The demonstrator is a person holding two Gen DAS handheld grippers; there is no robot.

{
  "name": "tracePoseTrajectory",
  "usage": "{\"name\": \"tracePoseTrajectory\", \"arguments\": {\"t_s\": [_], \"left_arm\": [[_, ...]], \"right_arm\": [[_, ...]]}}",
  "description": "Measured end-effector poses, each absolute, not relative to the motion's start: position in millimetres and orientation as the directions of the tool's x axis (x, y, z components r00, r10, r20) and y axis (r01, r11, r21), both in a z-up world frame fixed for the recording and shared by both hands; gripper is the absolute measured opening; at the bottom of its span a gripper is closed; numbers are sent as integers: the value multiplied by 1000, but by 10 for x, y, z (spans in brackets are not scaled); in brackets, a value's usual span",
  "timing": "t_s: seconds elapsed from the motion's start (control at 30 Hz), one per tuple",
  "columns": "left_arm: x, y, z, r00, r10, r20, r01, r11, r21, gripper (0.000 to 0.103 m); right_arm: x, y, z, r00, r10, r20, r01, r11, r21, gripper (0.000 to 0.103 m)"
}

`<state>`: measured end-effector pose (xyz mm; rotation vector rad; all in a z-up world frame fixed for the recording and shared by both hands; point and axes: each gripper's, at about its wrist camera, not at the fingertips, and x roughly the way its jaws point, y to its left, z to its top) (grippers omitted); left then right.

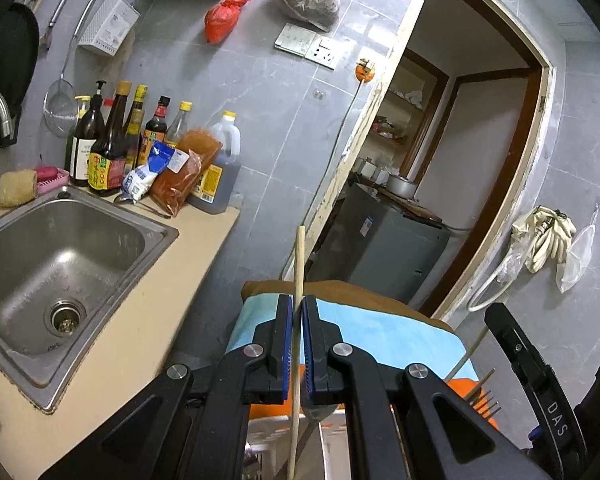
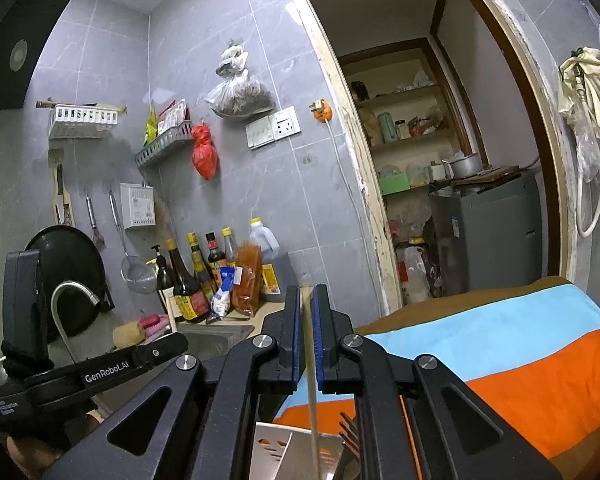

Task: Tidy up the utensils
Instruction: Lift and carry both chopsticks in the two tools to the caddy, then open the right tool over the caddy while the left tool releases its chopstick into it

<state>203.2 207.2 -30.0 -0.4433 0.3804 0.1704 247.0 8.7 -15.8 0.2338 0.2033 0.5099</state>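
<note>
In the left wrist view my left gripper (image 1: 297,300) is shut on a wooden chopstick (image 1: 299,256) that stands nearly upright, its top well above the jaws and its lower end running down out of the frame. Below it is a white utensil holder (image 1: 268,436). In the right wrist view my right gripper (image 2: 307,292) has a pale, blurred chopstick (image 2: 311,392) between its jaws, with a thin gap beside the pads. This stick reaches down into the perforated white holder (image 2: 274,446). Fork tines (image 2: 348,428) poke up beside it.
A striped blue, orange and brown cloth (image 2: 500,340) covers the surface under the holder. A steel sink (image 1: 152,240) sits in the counter to the left, with sauce bottles (image 1: 108,152) behind it. More chopsticks and tines (image 1: 488,404) show at the right. A doorway (image 2: 440,160) opens ahead.
</note>
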Motion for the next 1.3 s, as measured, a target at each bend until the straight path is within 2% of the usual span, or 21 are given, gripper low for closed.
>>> {"name": "tracePoseTrajectory", "arguments": {"t_s": [0.1,0.17,0.43,0.53,0.63,0.77,1.0,1.23,1.3], "left_arm": [[2015,2063,-302,912,63,-405,-234,892,-387,6],[1997,2051,-301,910,53,-411,-227,894,-386,6],[1922,2008,-329,891,29,-453,-222,898,-379,10],[1893,1973,-331,887,19,-461,-215,901,-377,11],[1849,1922,-314,890,12,-457,-203,907,-370,18],[1774,1860,-278,892,6,-452,-195,907,-372,33],[1629,1704,-216,895,-7,-447,-173,917,-360,43],[1384,1426,-129,897,-21,-442,-142,933,-332,67],[1306,1334,-101,897,-15,-441,-140,938,-316,77]], "right_arm": [[2438,73,-141,853,502,-144,-454,849,270,16],[2408,63,-121,854,500,-141,-452,850,271,26],[2287,-51,-13,866,478,-147,-434,864,255,27],[2238,-122,7,872,465,-152,-421,872,250,33],[2195,-196,19,878,451,-163,-406,879,249,36],[2140,-299,23,874,445,-195,-397,885,242,40],[1959,-525,30,869,435,-236,-388,895,221,52],[1719,-866,8,860,415,-297,-359,906,225,67],[1633,-987,11,862,402,-309,-345,912,222,72]]}}
